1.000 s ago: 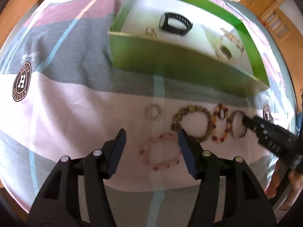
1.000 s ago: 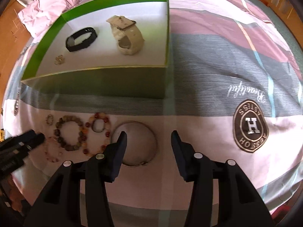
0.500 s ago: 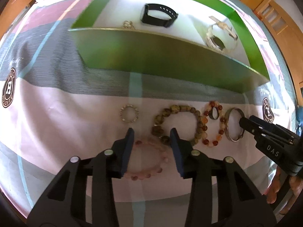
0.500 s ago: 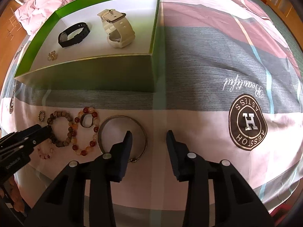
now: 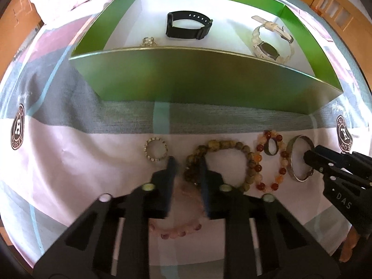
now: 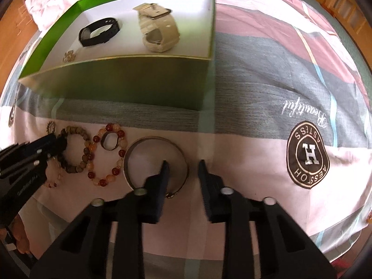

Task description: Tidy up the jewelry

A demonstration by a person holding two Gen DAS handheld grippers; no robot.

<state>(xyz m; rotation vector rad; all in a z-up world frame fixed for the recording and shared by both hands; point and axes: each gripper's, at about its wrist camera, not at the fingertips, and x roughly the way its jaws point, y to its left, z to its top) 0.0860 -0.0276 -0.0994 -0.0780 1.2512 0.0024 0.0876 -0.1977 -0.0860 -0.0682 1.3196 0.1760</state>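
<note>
A green box (image 5: 200,79) on the bed holds a black band (image 5: 186,26), a cream watch (image 5: 270,44) and a small ring (image 5: 148,41). In front of it lie a small beaded ring (image 5: 155,150), an olive bead bracelet (image 5: 223,160), an orange bead bracelet (image 5: 270,162) with a dark ring (image 5: 271,146) inside, a silver bangle (image 5: 298,158) and a pink bead bracelet (image 5: 179,230). My left gripper (image 5: 186,167) is open, its jaws narrowed around the pink bracelet's far edge. My right gripper (image 6: 182,169) is open, straddling the silver bangle's (image 6: 155,160) right rim.
The bedsheet (image 6: 267,74) is striped pink, grey and white with round brown logos (image 6: 307,154). A crumpled pink blanket (image 6: 53,2) lies beyond the box at left. Wooden furniture (image 5: 334,7) stands at the far right.
Both grippers moved forward and down toward the jewelry and narrowed their jaws. The left now straddles the pink bracelet, the right the bangle's rim.
</note>
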